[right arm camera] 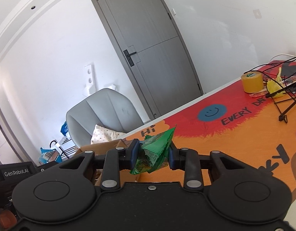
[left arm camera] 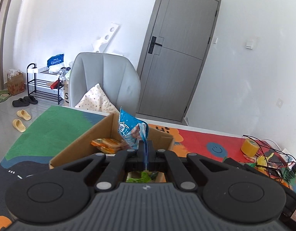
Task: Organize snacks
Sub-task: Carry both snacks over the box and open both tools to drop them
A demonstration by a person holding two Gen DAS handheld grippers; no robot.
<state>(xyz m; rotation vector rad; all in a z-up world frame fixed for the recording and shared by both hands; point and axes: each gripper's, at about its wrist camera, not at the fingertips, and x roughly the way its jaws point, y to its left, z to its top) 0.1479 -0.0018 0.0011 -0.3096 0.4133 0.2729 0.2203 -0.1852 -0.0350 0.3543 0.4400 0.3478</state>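
Note:
My left gripper (left arm camera: 145,144) is shut on the edge of a blue snack packet (left arm camera: 132,130) and holds it upright over an open cardboard box (left arm camera: 78,144). An orange snack packet (left arm camera: 107,144) lies inside the box, and a green packet (left arm camera: 146,177) shows below the fingers. My right gripper (right arm camera: 152,155) is shut on a crumpled green snack packet (right arm camera: 155,152), held above the table just right of the box (right arm camera: 101,146).
The table has a colourful mat (right arm camera: 234,134). A roll of yellow tape (right arm camera: 252,82), black cables (right arm camera: 286,100) and a yellow wrapper (right arm camera: 275,85) lie at the far right. A grey chair (left arm camera: 107,77) with a cushion stands behind the table, before a grey door (left arm camera: 178,53).

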